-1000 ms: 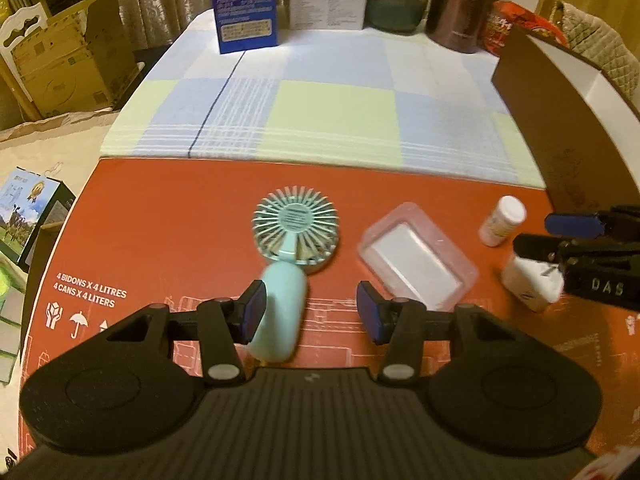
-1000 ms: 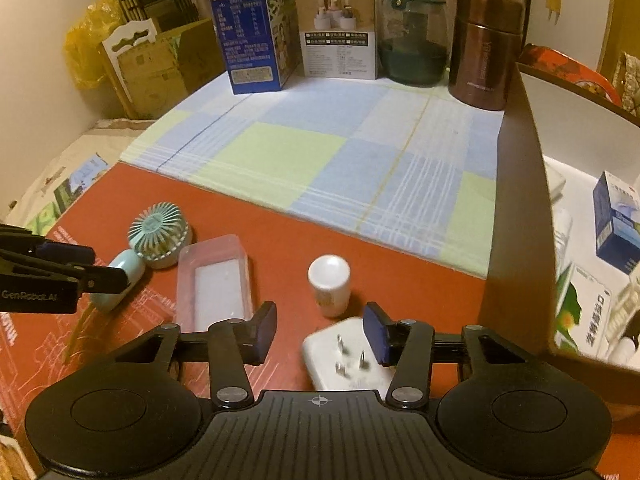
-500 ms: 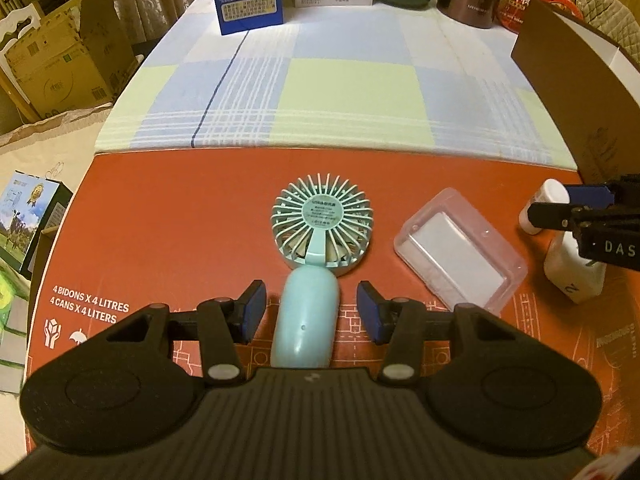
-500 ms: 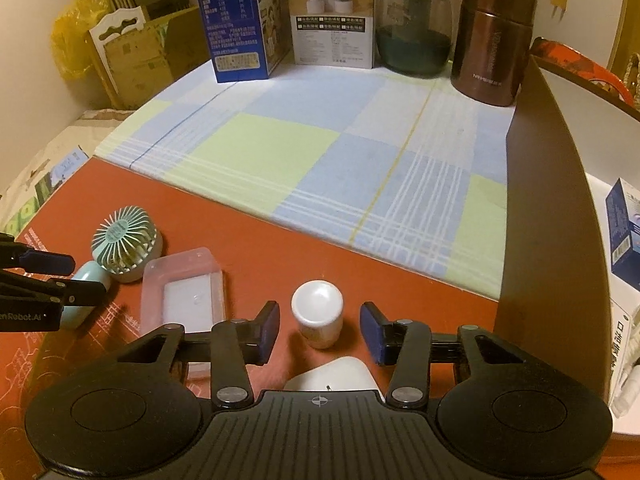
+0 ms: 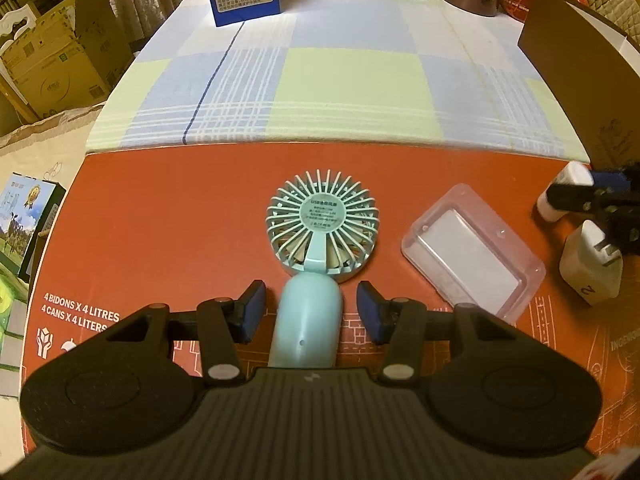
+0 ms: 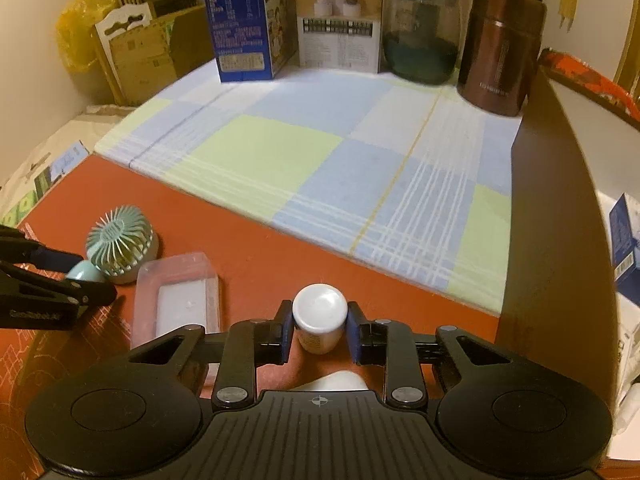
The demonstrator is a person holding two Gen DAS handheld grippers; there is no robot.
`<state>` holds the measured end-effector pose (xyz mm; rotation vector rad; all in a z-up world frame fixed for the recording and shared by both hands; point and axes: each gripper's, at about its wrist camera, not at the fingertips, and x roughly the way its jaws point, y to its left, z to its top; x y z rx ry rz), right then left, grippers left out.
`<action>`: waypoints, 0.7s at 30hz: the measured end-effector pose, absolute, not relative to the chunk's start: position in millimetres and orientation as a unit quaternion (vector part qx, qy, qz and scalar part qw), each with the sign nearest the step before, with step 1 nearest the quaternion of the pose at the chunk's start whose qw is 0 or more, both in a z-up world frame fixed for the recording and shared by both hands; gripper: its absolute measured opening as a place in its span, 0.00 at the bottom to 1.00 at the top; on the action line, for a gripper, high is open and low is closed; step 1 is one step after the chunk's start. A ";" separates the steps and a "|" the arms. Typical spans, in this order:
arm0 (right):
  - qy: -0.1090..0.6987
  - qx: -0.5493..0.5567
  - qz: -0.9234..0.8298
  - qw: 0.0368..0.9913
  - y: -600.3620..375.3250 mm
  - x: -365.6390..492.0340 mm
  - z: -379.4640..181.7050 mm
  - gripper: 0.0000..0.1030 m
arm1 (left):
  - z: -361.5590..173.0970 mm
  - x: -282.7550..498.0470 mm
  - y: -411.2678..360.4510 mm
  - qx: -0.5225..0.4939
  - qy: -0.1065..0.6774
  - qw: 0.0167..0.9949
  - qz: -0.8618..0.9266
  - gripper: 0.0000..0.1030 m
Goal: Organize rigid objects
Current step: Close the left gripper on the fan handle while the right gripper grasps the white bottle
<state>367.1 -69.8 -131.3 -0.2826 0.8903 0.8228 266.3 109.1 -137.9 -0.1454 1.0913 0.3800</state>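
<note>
A: How far along is the tidying?

B: Early to middle, I'd judge. Four things lie loose on the red sheet covering the worktop (image 5: 168,208): the fan (image 5: 320,236), a clear case (image 5: 474,250), a white plug (image 5: 592,264) and a small bottle (image 6: 319,316). The box (image 6: 556,216) on the right already has packets inside, so some sorting looks done.

A: What are the hands doing?

B: The right hand-held gripper (image 6: 318,332) has just been closing, and its pads now press the bottle's sides just under the white cap. The bottle stands upright on the sheet, not lifted yet, with the box wall near on its right.

A: And the left?

B: The left hand-held gripper (image 5: 310,310) is open. Its pads straddle the fan's handle, a clear gap on each side, nothing clamped. The fan lies flat, head pointing away.

A: So what's left?

B: All four pieces still need placing, probably in the box. The bottle looks first, the fan next; the case and plug are untouched.
</note>
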 end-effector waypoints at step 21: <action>0.404 -0.089 0.385 0.825 -121.1 331.5 -85.2 0.23 | -134.8 223.6 91.0 -0.077 0.525 0.834 0.150 0.28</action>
